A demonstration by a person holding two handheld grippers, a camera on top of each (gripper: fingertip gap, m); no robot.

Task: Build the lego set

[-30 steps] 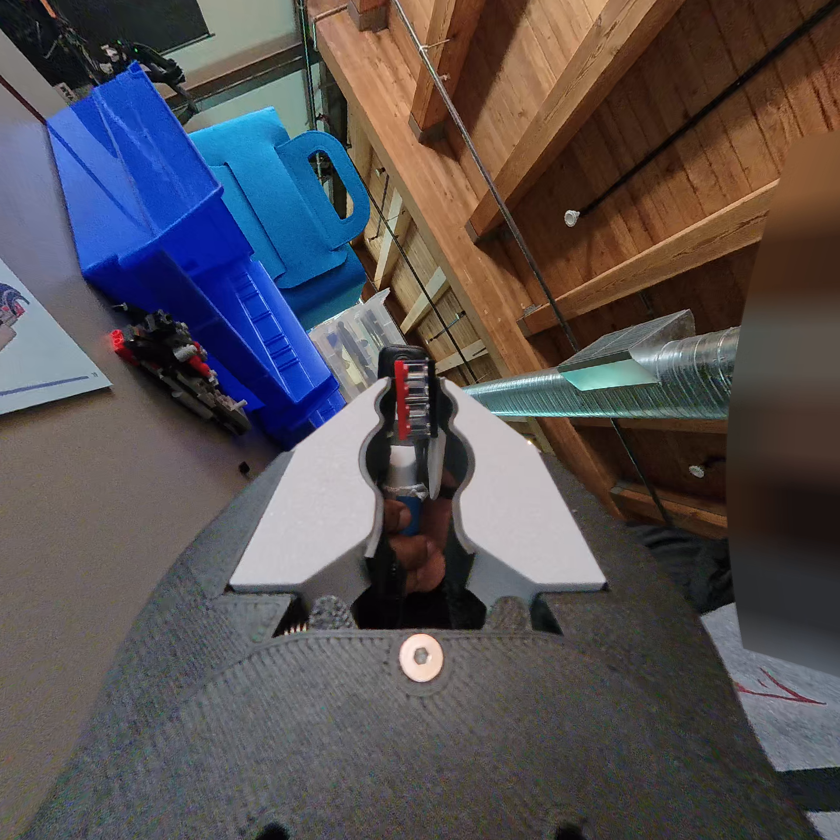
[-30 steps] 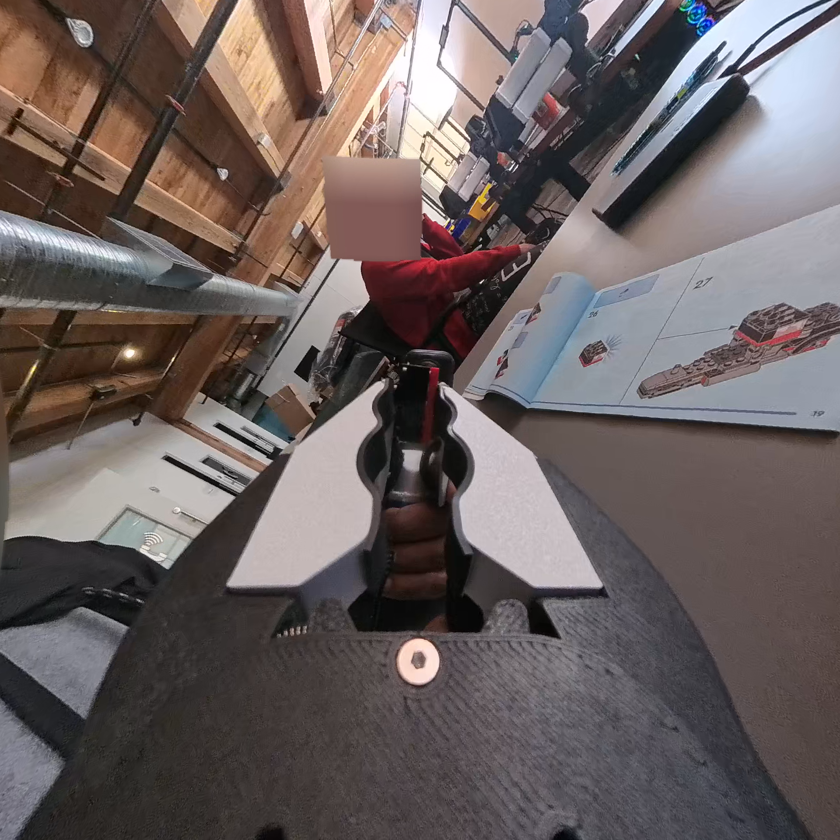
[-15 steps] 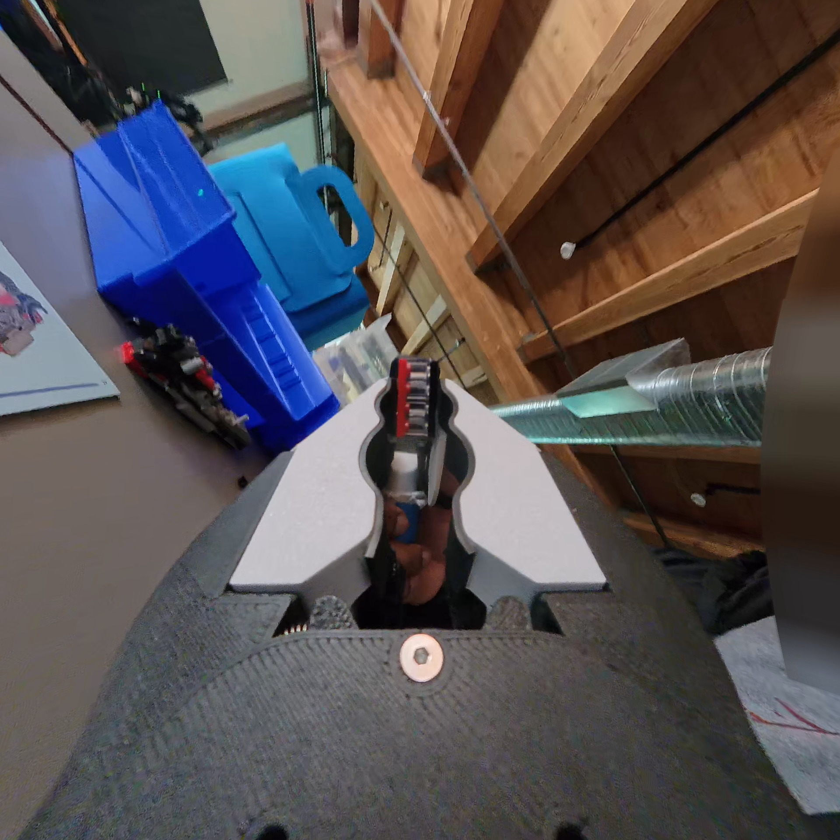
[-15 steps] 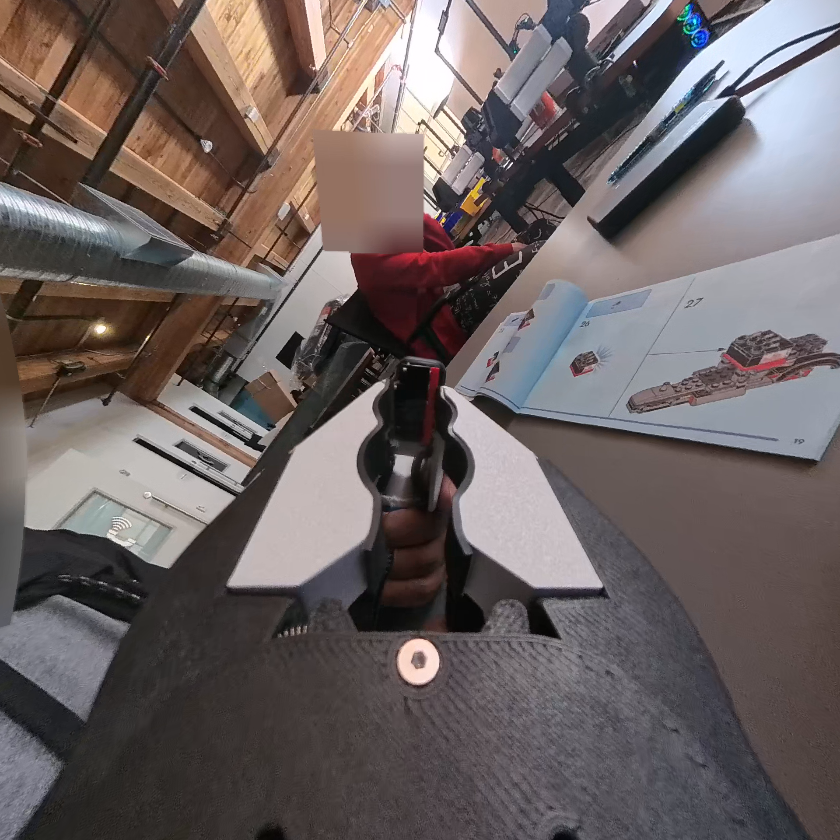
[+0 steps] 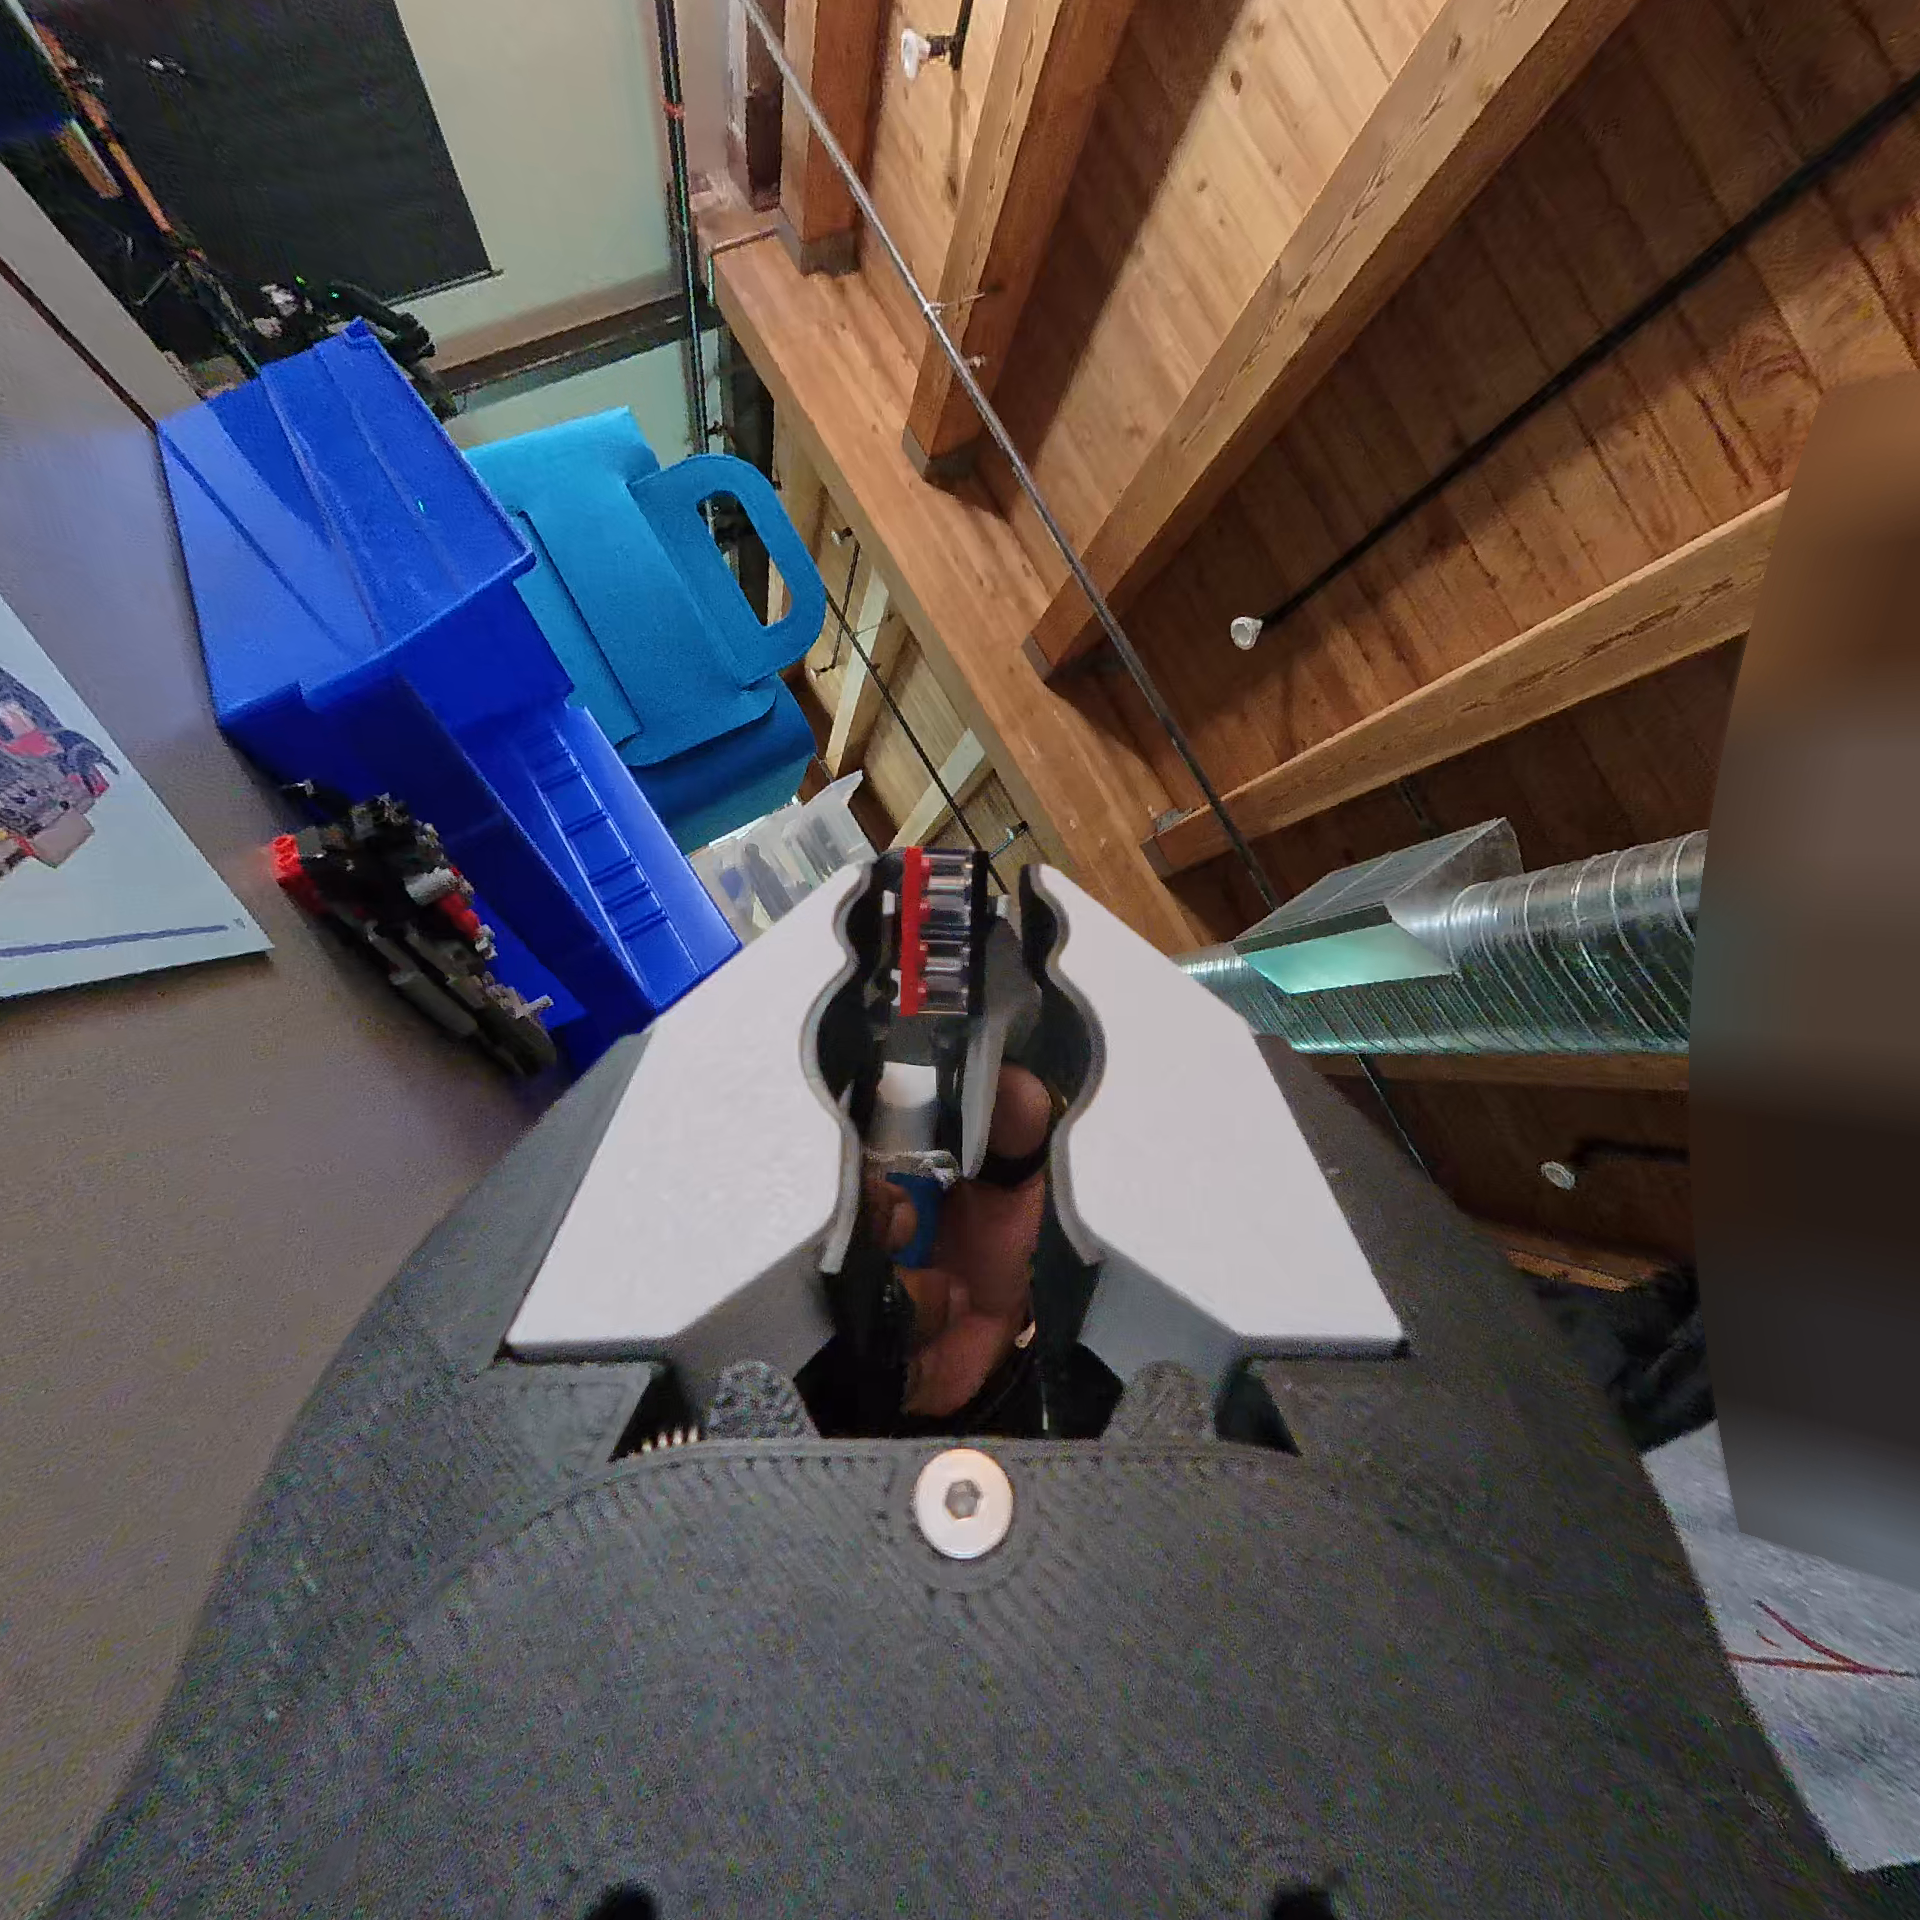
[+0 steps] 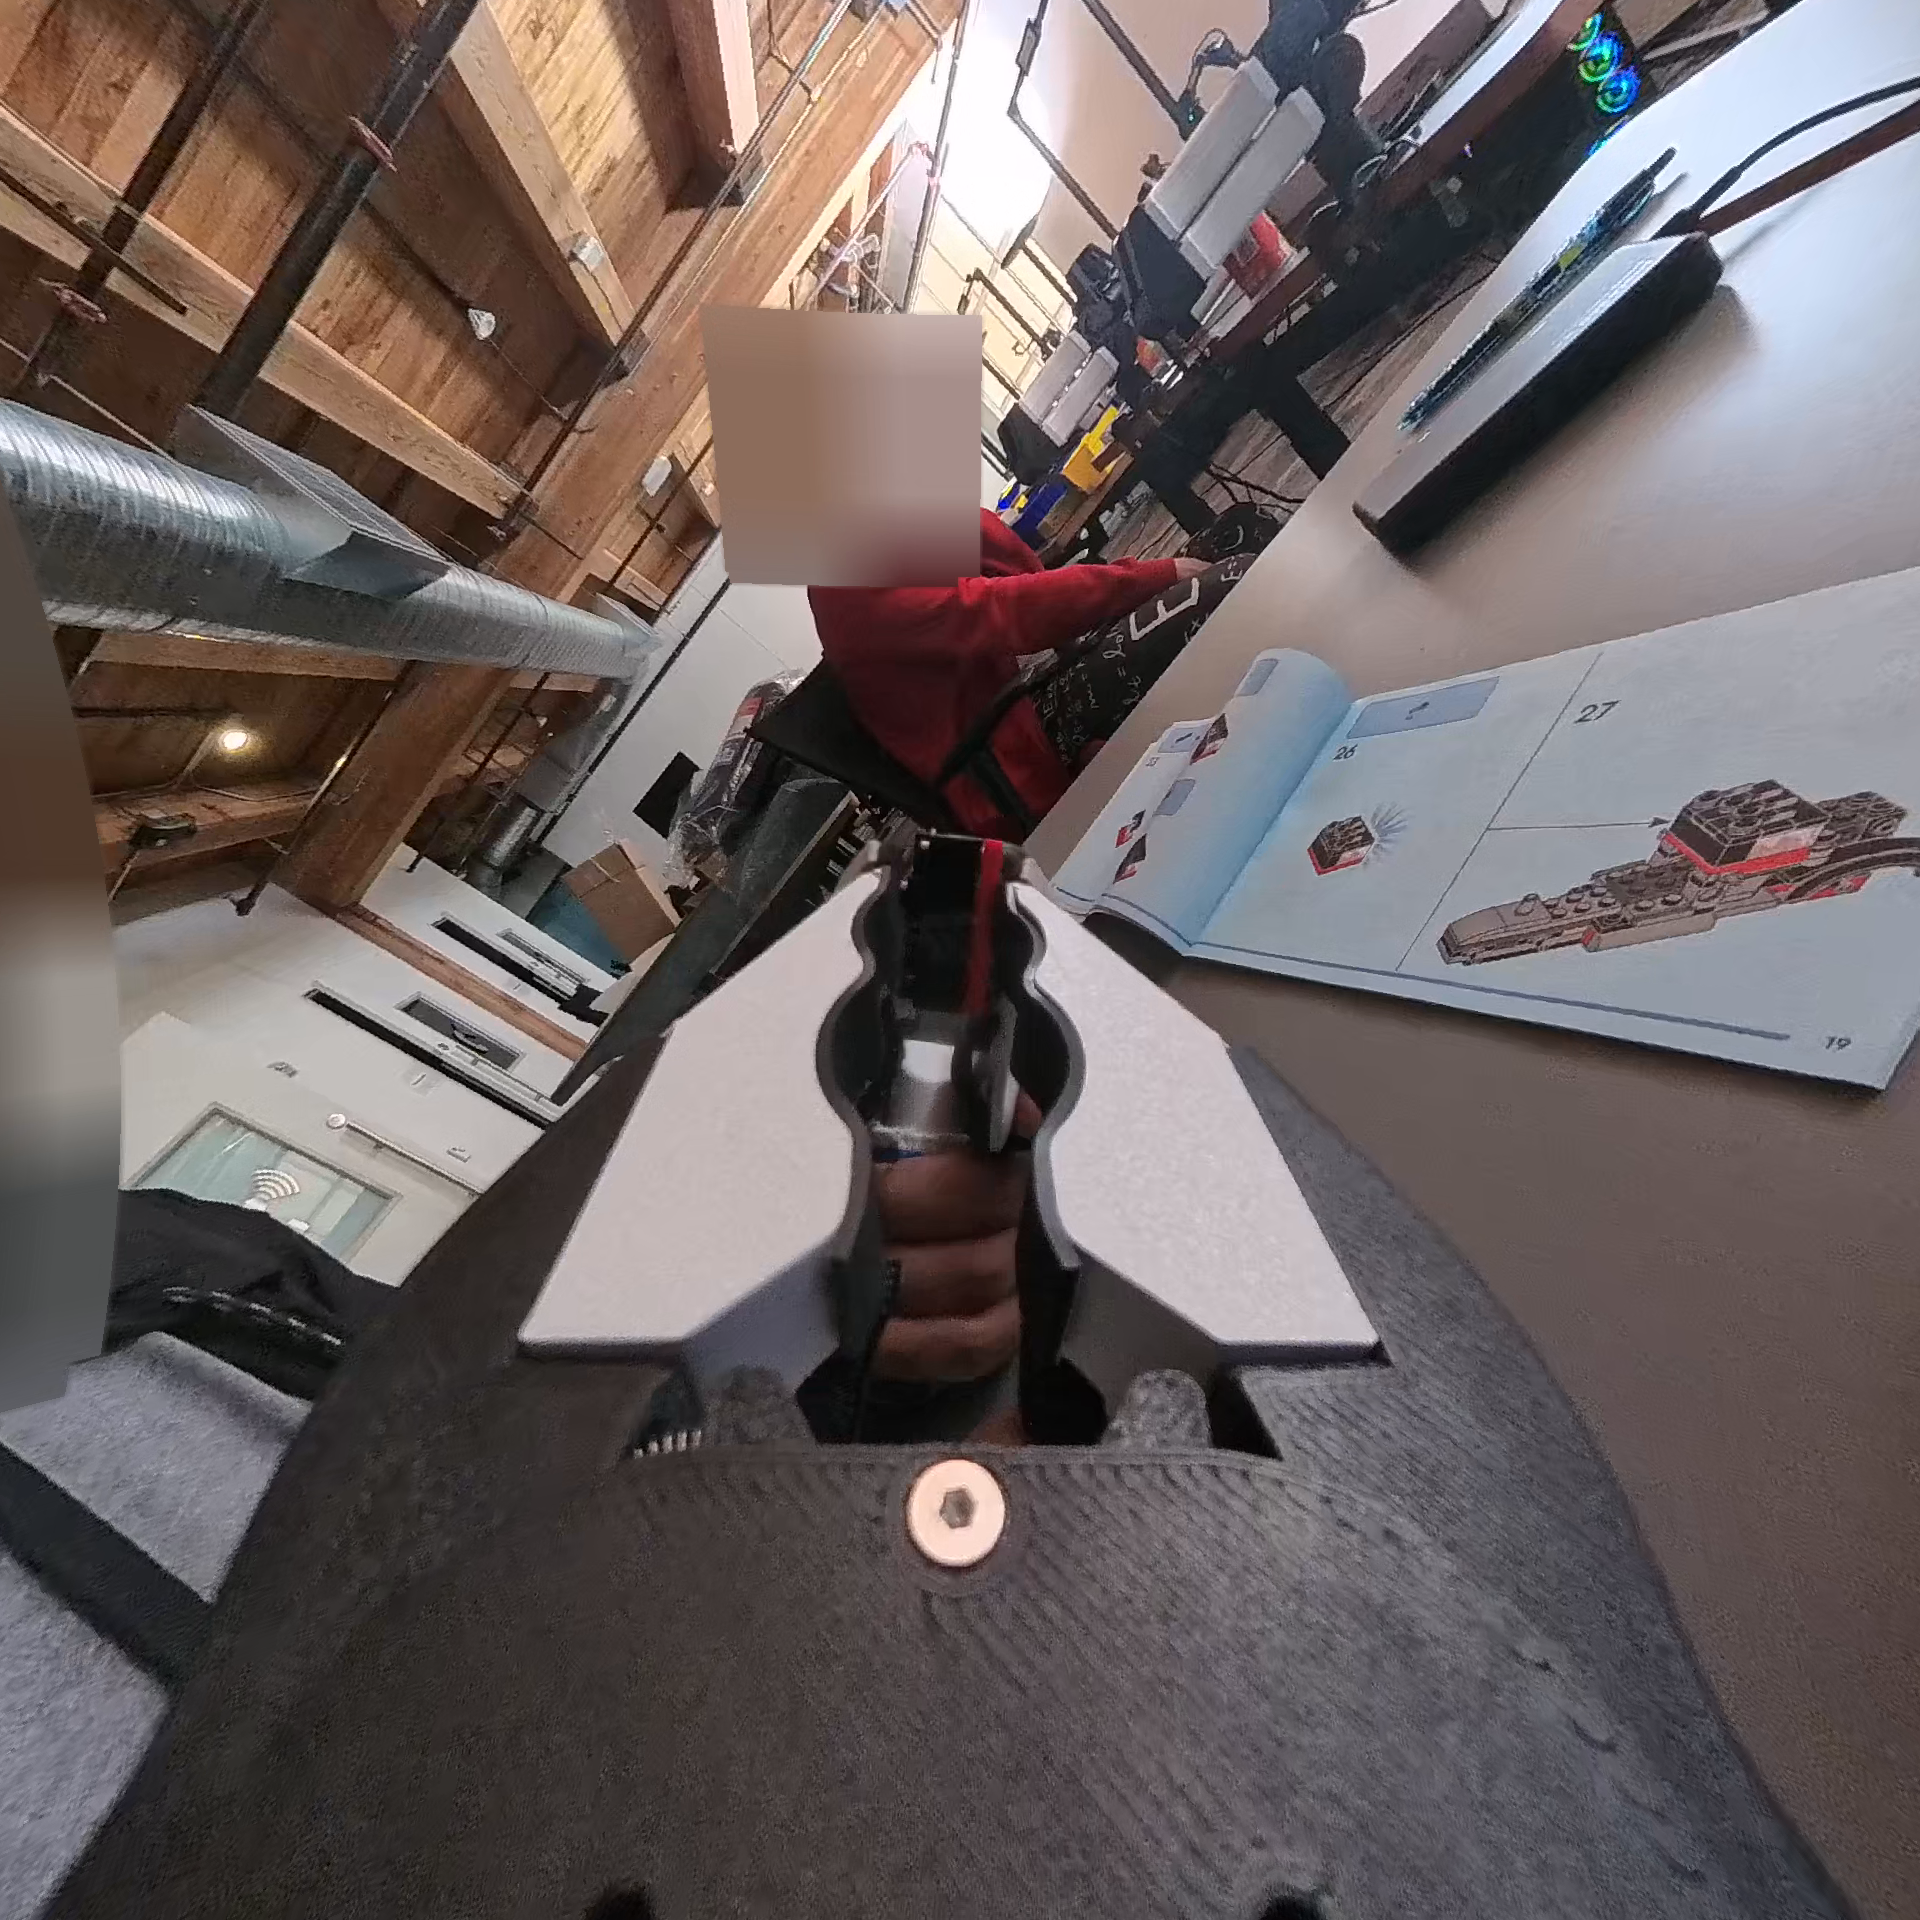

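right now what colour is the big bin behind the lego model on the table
Bright blue bin; the left wrist view shows it best.

Both wide-angle views bend straight lines near the edges: the wooden ceiling beams (image 5: pixel 1382 312) splay outward. Even daylight; in the right wrist view a bright window area (image 6: pixel 966 135) is blown out and a small ceiling lamp (image 6: pixel 235 740) glows. The brown table (image 5: pixel 156 1195) is slightly smeared at the frame edge, perhaps motion blur. Shadows stay soft.
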